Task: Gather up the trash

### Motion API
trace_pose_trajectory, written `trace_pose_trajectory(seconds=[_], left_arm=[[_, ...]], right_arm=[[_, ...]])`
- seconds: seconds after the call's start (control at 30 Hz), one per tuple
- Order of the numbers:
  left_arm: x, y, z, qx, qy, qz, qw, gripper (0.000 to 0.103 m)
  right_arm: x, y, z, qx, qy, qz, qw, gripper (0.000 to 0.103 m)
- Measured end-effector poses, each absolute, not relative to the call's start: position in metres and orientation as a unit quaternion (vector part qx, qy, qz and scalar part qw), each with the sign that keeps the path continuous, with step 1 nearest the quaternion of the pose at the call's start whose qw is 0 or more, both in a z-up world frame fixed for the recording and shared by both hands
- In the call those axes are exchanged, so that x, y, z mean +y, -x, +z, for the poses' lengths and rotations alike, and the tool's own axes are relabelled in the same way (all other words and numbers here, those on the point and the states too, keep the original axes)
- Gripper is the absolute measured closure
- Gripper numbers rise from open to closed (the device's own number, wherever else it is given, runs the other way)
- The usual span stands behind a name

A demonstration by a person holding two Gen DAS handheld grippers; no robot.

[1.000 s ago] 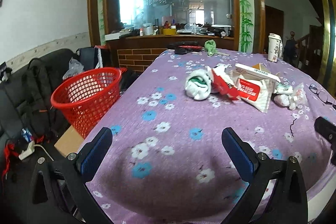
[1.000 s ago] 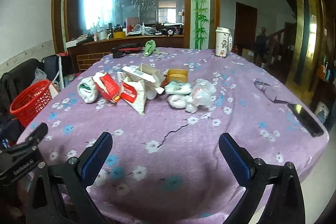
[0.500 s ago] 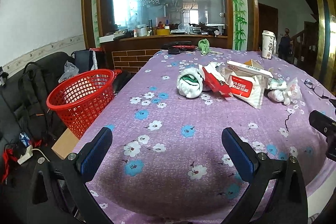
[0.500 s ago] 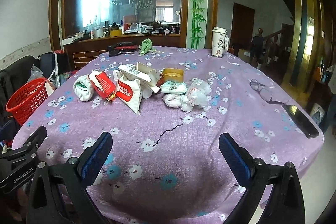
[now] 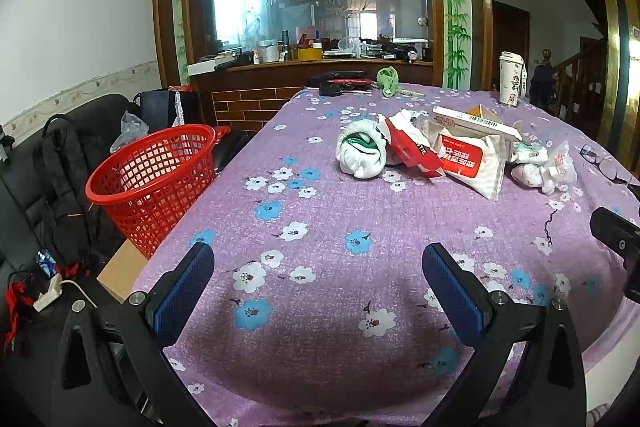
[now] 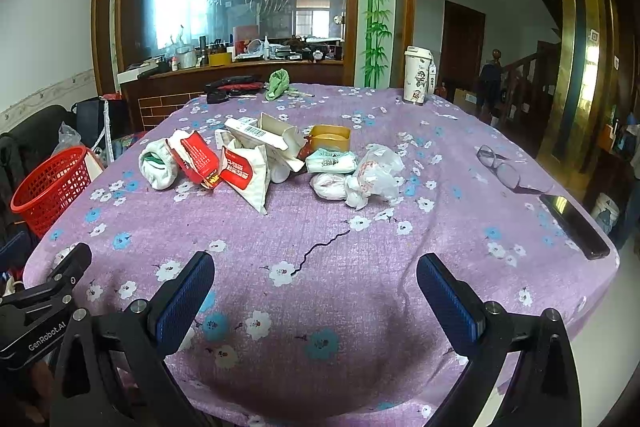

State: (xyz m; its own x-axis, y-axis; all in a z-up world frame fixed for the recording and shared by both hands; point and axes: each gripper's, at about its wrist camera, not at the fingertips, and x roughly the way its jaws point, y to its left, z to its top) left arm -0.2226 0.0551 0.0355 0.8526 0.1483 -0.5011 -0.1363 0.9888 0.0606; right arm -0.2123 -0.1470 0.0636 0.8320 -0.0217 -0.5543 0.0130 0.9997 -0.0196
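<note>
A heap of trash lies mid-table on the purple flowered cloth: a white and green wad, a red wrapper, a red-and-white pouch, a flat white carton, a yellow tub and crumpled clear bags. A red mesh basket stands off the table's left edge. My left gripper is open over the near cloth. Open too, my right gripper hovers short of the heap, nothing between its fingers.
Glasses and a dark phone lie at the table's right. A white tumbler, a green cloth and dark items stand at the far edge. Black backpack and a cardboard box sit left, below the basket.
Both grippers have drawn back a little from the table and stay open. The heap and the basket have not moved.
</note>
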Motion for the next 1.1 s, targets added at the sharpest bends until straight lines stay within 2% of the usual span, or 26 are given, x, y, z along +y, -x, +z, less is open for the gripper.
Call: trace_pose_trajectory(seconds=[1.03, 1.1], left_arm=[[0.054, 0.214, 0.032, 0.282, -0.017, 0.049, 0.958, 0.000], [0.057, 0.205, 0.037, 0.290, -0.016, 0.038, 0.956, 0.000]], right_arm=[[-0.150, 0.204, 0.054, 0.318, 0.000, 0.006, 0.948, 0.001], [-0.155, 0.200, 0.056, 0.322, -0.004, 0.018, 0.947, 0.003]])
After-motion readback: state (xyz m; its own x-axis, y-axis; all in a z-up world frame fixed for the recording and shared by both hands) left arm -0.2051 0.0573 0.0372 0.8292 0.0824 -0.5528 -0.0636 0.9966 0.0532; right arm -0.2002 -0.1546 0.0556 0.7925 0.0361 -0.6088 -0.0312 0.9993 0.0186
